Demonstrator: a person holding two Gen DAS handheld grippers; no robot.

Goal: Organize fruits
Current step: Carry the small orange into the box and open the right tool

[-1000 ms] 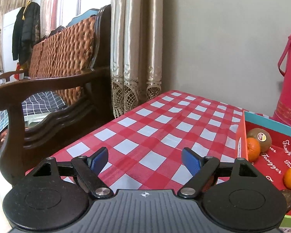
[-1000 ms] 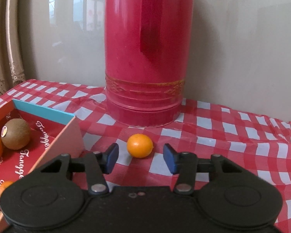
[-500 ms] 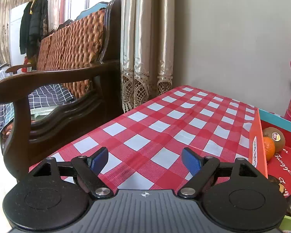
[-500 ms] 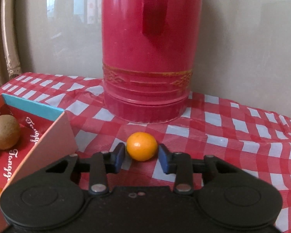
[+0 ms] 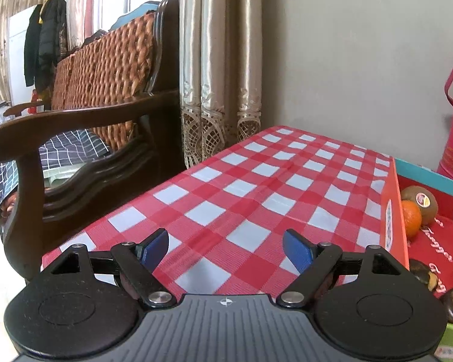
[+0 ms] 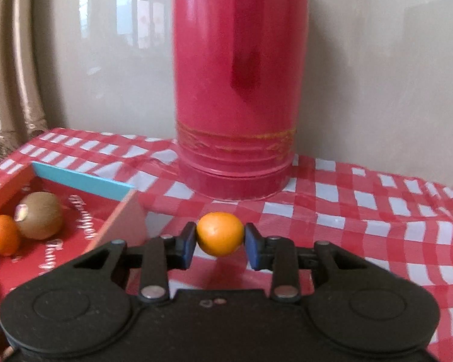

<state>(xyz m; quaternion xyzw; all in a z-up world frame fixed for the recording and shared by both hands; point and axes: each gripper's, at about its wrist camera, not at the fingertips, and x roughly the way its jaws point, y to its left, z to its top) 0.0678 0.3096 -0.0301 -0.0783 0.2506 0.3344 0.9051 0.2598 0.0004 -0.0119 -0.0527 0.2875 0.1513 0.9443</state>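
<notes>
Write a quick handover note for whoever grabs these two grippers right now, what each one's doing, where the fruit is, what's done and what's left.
Right gripper: shut on the small orange fruit, held in front of the red thermos, just right of the fruit box.
Left gripper: open, empty, over the checked tablecloth left of the box.
In the box: a kiwi, a small orange beside it, and a few more fruits at the near end.
Done: loose fruit gripped.
Left: probably carry it left over the box wall and release it inside. No other loose fruit shows on the cloth.
</notes>
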